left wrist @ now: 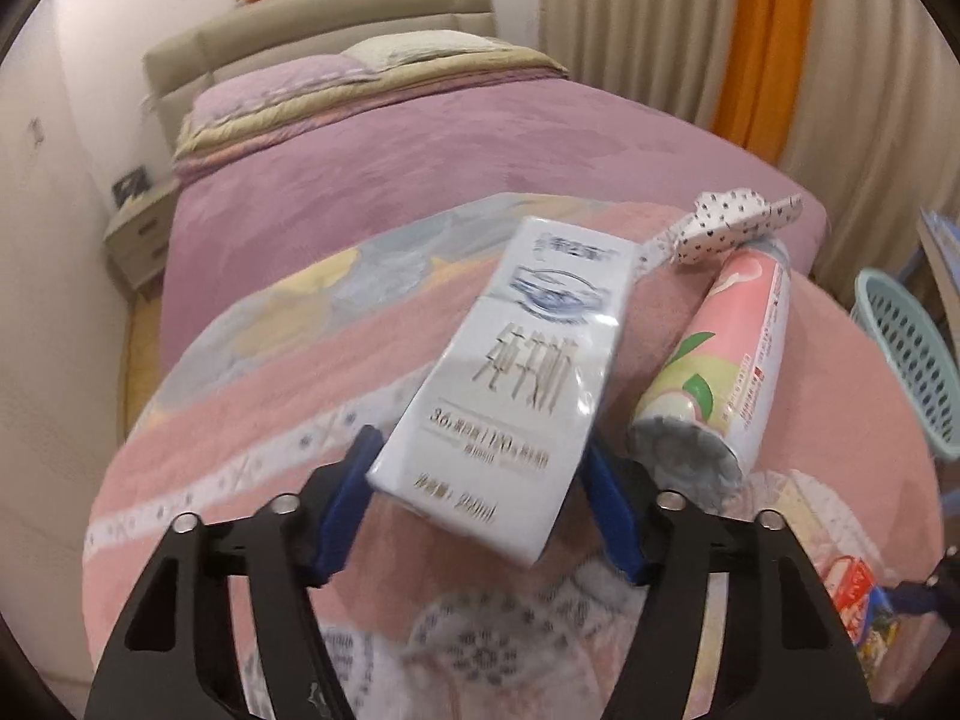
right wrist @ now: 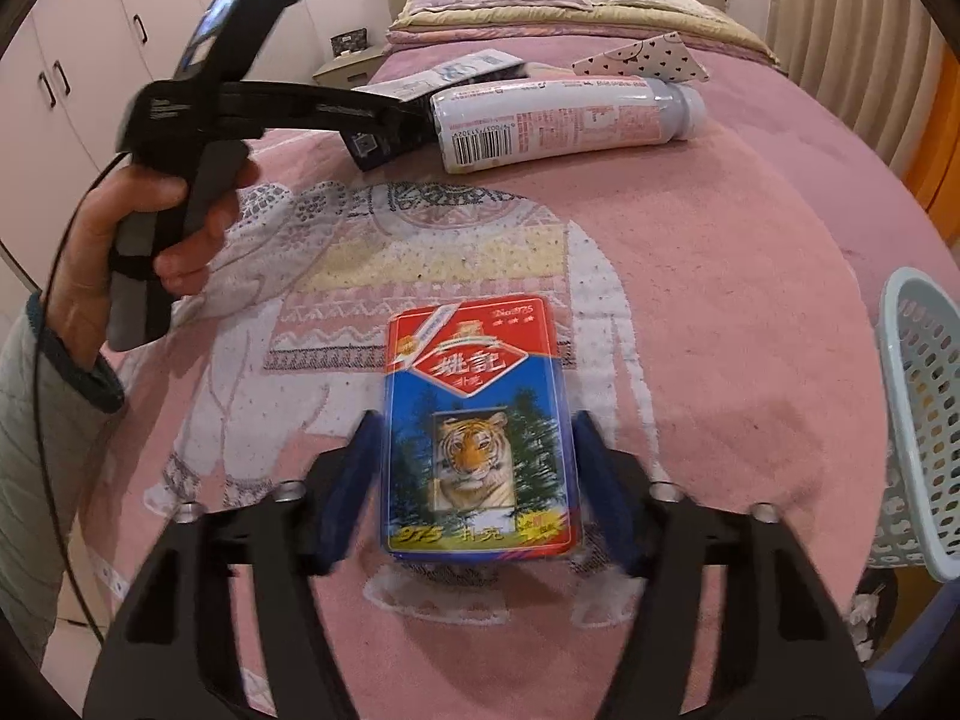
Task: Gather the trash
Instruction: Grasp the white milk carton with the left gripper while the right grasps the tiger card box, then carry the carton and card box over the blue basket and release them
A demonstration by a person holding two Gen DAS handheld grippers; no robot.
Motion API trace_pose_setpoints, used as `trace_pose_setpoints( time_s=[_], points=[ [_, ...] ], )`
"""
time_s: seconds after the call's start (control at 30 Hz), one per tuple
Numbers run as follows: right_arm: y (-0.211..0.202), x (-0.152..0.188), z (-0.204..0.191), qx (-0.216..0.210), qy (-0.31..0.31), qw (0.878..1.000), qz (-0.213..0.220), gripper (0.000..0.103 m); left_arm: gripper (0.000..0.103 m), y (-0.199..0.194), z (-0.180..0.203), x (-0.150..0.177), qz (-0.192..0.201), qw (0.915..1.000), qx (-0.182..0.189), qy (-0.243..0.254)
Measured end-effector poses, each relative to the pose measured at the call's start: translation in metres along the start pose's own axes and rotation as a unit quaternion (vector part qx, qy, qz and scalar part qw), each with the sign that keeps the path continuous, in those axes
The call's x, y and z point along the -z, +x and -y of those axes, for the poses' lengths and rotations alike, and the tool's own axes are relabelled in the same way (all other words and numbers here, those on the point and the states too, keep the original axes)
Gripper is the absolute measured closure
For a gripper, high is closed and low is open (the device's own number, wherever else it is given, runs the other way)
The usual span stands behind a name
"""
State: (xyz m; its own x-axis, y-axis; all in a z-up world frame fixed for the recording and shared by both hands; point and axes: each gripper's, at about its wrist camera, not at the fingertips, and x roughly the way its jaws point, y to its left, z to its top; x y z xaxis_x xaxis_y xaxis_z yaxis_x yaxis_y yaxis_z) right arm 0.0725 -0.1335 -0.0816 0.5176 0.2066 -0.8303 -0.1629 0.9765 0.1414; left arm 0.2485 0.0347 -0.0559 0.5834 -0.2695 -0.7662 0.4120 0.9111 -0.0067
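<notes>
- Left gripper (left wrist: pixel 480 480): its blue pads sit against both sides of the white milk carton (left wrist: pixel 510 372), clamped on its lower end; the carton tilts up off the pink elephant-print blanket (left wrist: pixel 270 372).
- Just right of the carton, a pink peach-print bottle (left wrist: pixel 720 372) lies on its side on the blanket, a heart-dotted folded paper (left wrist: pixel 726 225) touching its far end.
- Right gripper (right wrist: pixel 477 474): blue pads flank a red-and-blue playing-card box with a tiger (right wrist: pixel 480 432); the left pad looks pressed to it, the right edge is blurred, so I cannot tell if it is gripped.
- A pale blue perforated basket (right wrist: pixel 918 420) stands at the far right beside the bed.
</notes>
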Motion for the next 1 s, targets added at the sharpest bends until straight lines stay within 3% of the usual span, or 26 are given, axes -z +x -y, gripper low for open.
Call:
trace_pose_setpoints(
  time_s=[0.23, 0.37, 0.67, 0.8, 1.0],
  points=[
    [-0.011, 0.007, 0.014, -0.005, 0.021, 1.000, 0.013, 0.045, 0.046, -0.039, -0.014, 0.020, 0.034, 0.9965, 0.023, -0.072],
    [-0.022, 0.009, 0.021, -0.002, 0.027, 0.999, 0.028, 0.045, 0.047, -0.059, -0.008, 0.038, 0.033, 0.9946, 0.029, -0.094],
    [-0.030, 0.009, 0.032, -0.004, 0.038, 0.999, 0.038, 0.045, 0.047, -0.091, 0.020, 0.103, -0.026, 0.9931, 0.018, -0.112],
    [-0.036, 0.011, 0.037, 0.000, 0.042, 0.998, 0.042, 0.045, 0.035, -0.091, 0.027, 0.115, -0.029, 0.9924, 0.027, -0.116],
    [-0.049, 0.014, 0.051, -0.011, 0.059, 0.997, 0.056, 0.045, 0.026, -0.080, 0.046, 0.096, -0.019, 0.9967, -0.022, -0.076]
  ],
)
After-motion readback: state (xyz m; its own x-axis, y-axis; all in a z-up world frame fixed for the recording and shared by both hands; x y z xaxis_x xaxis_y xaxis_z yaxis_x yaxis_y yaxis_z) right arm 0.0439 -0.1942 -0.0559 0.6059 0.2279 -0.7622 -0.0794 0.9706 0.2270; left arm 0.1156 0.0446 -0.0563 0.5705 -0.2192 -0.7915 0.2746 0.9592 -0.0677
